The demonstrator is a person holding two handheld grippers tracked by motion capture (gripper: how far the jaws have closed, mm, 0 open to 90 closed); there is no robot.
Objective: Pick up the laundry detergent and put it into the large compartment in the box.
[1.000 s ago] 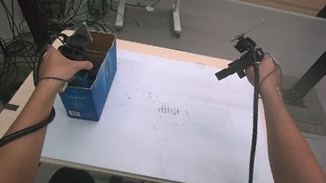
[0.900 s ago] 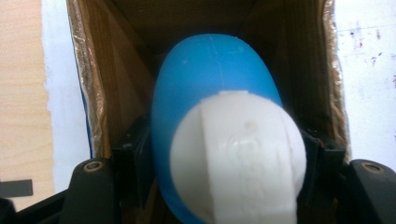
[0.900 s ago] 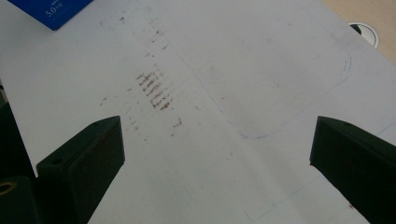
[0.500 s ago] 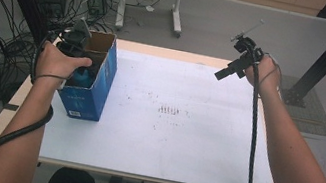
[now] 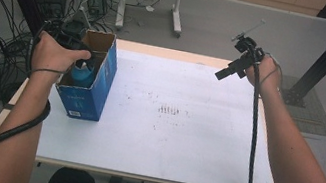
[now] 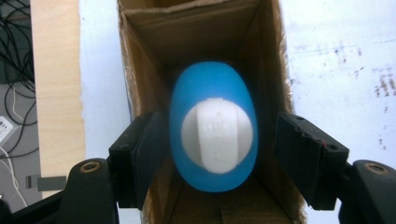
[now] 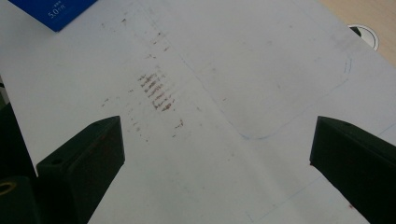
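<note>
High view: the left hand holds the left gripper over the open top of a blue cardboard box, which stands upright at the far left of the white table. A blue bottle sits inside the box, its top visible just under the hand. The gripper's cable loops along the left forearm.

Left gripper view: looking straight down into the box. Blue bottle with a white cap stands between the two black jaws. The left jaw's pad lies against or just beside the bottle's side; the right jaw's pad stands apart from it, with a visible gap. Jaws apart, not clamped; they have just been opening a little, with the bottle between them. The bottle is within the brown inner walls of the box.

High view, right side: the right hand holds the right gripper above the far right part of the table, well apart from the box, tilted toward the table centre.

Right gripper view: jaws wide apart, nothing between them. Below them, the white table surface with a patch of brown scuff marks and a corner of the blue box at the far left.
</note>
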